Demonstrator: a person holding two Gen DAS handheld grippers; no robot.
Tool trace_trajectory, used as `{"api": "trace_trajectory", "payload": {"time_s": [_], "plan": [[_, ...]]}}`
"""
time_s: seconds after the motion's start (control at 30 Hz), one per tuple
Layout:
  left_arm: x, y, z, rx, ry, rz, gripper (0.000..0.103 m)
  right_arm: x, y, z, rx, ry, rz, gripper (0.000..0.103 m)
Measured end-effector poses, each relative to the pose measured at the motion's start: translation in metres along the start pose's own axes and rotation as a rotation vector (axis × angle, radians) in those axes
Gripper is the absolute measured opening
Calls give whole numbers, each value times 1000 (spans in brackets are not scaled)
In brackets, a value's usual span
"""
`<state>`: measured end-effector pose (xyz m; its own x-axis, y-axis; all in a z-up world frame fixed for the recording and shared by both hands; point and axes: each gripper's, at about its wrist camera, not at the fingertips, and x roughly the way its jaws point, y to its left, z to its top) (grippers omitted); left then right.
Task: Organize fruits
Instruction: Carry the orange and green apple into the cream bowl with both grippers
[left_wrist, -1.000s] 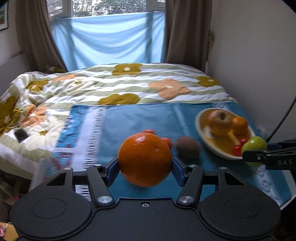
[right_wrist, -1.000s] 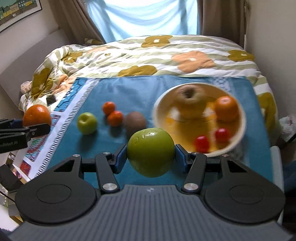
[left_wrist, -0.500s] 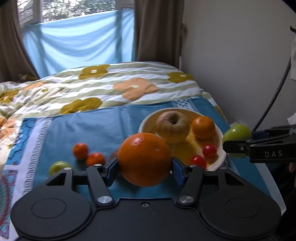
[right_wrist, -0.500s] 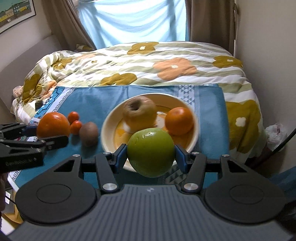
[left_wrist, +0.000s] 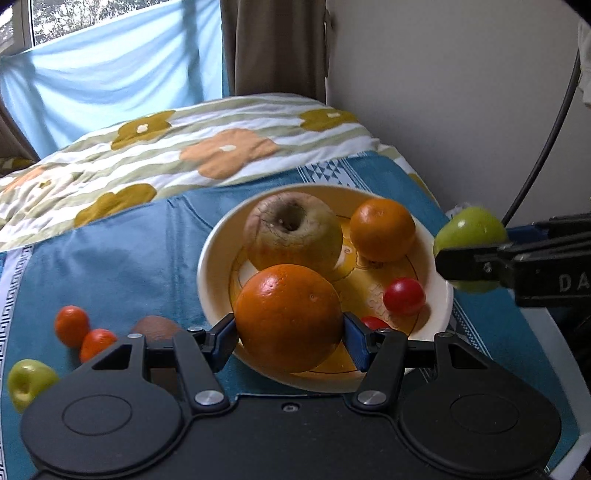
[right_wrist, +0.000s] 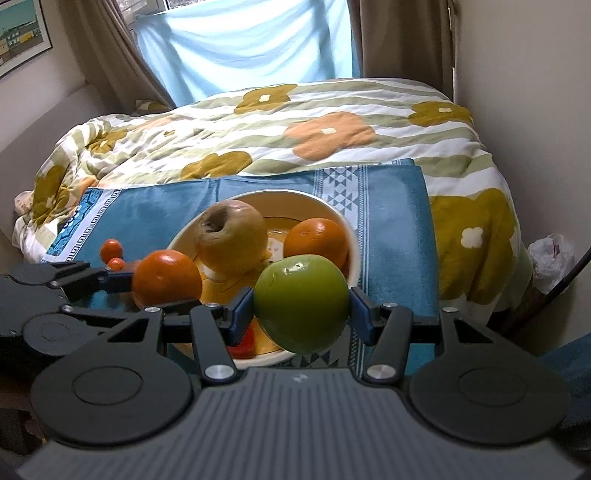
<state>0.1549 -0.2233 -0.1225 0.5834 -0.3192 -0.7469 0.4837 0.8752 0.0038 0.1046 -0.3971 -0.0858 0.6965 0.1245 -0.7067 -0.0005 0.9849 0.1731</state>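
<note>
We are clamping a large orange (left_wrist: 288, 317) between the blue pads of our left gripper (left_wrist: 290, 338), low in the centre of the left wrist view; it is hanging in front of the near rim of the cream bowl (left_wrist: 212, 266), which is sitting on the blue cloth (left_wrist: 122, 258) in the middle of the frame. We are gripping a green apple (right_wrist: 301, 302) in our right gripper (right_wrist: 302, 312), at the centre of the right wrist view, in front of the bowl's near right rim; in the left wrist view that same apple is showing at the right edge, just beside the bowl. Inside the bowl a brownish apple (left_wrist: 293, 230) is lying toward the upper left, with a smaller orange (left_wrist: 382, 229) at the upper right and a red cherry tomato (left_wrist: 404, 296) at the lower right; a second one (left_wrist: 373, 322) is peeking out just beside our right-hand pad. At the lower left of the left wrist view, on the cloth, two small orange tomatoes (left_wrist: 72, 325) are lying close together, a kiwi (left_wrist: 155, 328) just to their right and a small green apple (left_wrist: 27, 380) near the frame's edge. A flowered quilt (right_wrist: 295, 122) is filling the upper half of the right wrist view.
</note>
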Motion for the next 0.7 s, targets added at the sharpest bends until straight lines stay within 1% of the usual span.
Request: {"api": "trace_trajectory", "payload": {"time_s": [0.13, 0.17, 0.2, 0.27, 0.33, 0.53, 0.7], "plan": [[4, -3, 3, 1, 18, 1, 65, 3, -4, 2, 0, -1, 1, 70], [3, -2, 2, -2, 18, -1, 69, 3, -5, 3, -1, -3, 2, 70], [-1, -1, 2, -4, 0, 5, 80, 3, -5, 3, -2, -4, 3, 70], [-10, 1, 4, -2, -34, 25, 93, 3, -6, 4, -2, -4, 6, 70], [-18, 5, 5, -8, -51, 37, 94, 3, -6, 6, -4, -4, 10, 70], [-38, 16, 2, -44, -57, 77, 96, 7, -3, 8, -19, 11, 33, 70], [-51, 25, -3, -87, -48, 108, 96, 17, 8, 11, -48, 21, 66, 70]]}}
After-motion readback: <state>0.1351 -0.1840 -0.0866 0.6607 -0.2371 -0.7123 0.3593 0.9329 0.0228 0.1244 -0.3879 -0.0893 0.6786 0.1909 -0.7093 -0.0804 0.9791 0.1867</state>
